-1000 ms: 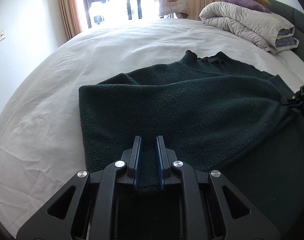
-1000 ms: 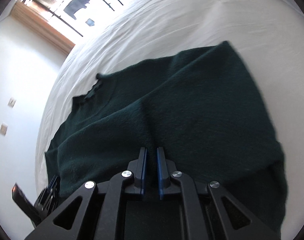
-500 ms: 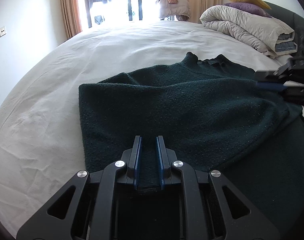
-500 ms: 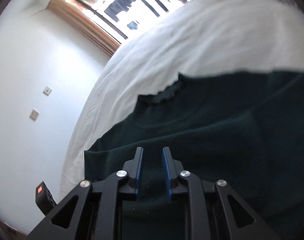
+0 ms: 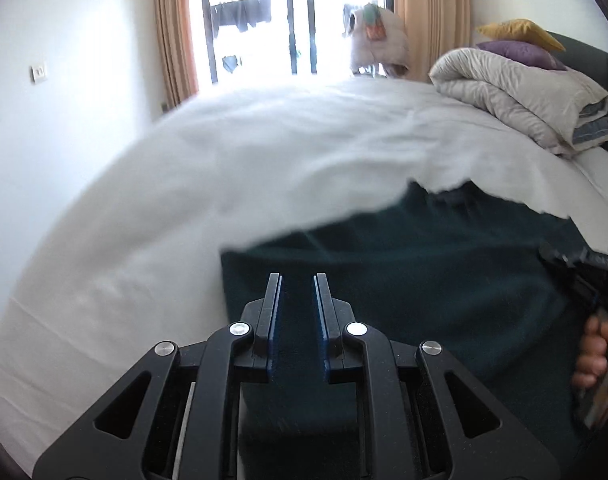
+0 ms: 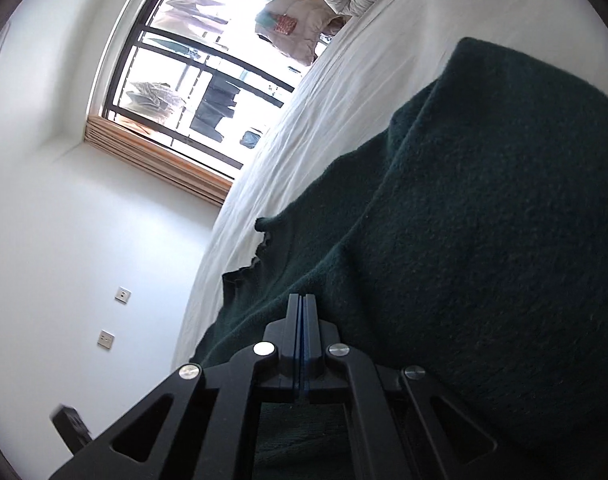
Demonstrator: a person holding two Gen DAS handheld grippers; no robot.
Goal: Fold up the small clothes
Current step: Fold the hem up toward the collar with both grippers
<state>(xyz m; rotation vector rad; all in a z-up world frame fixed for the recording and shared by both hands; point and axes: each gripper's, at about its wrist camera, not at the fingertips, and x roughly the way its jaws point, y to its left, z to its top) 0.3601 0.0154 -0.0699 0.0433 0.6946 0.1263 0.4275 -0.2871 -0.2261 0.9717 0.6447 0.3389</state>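
Sweater [image 5: 424, 280], dark green knit, lies on the white bed sheet [image 5: 224, 168] with its near edge lifted off the bed. Left gripper [image 5: 297, 292] is clamped on that edge: a band of knit runs between the two blue-lined fingers, likely as one corner of a fold to be carried toward the collar [image 6: 256, 248]. Right gripper [image 6: 302, 312] has just snapped closed, fingers fully together; no cloth shows between them from its own camera, so whether it caught any fabric is unclear. Folded duvet [image 5: 520, 96] and pillows sit at the headboard end, well apart from the work. Sweater's far edge is motion-blurred in the left view; sleeves and hem are hidden or cut off.
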